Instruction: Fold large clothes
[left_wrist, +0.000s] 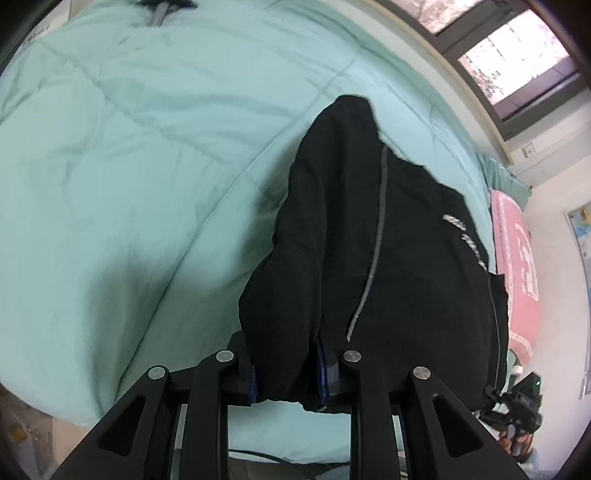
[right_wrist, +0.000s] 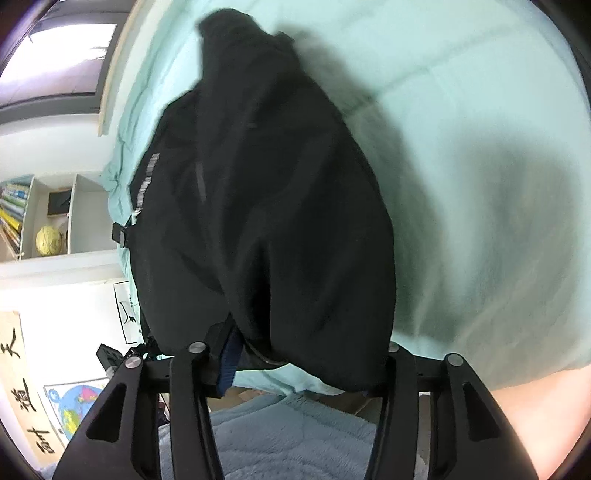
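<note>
Through the left wrist camera I am looking down the left claw (left_wrist: 288, 373) at a black garment (left_wrist: 369, 240), a large piece with a grey piping line and pale lettering near its right edge. A thick gather of the black cloth is sitting between the blue pads (left_wrist: 322, 369), which are pressing in on it from both sides, so I am reading this claw as clenched on the garment. The rest of the cloth is draping away from me onto the mint green quilt (left_wrist: 129, 166) on the bed, its far end tapering to a point. A pink pillow (left_wrist: 517, 266) is lying at the right, beyond the garment, and the other handset is showing at the lower right corner.

Through the right wrist camera, which is somewhat blurred, I am seeing the right claw (right_wrist: 295, 365) with the same black garment (right_wrist: 266, 206) bulging over and between its fingers. Its left blue pad is touching the cloth; the right finger is hidden under the fold, so I am judging it to be grasping the garment with its jaws fairly wide around a bulky bunch. Shelves (right_wrist: 48, 218) with books and a ball are standing at the far left.

I am judging the step in hand as carrying the near edge over and down onto the bed to make a fold. The next move is calling for both claws to come down level together, lay the edge square on the far part, and only then let go
</note>
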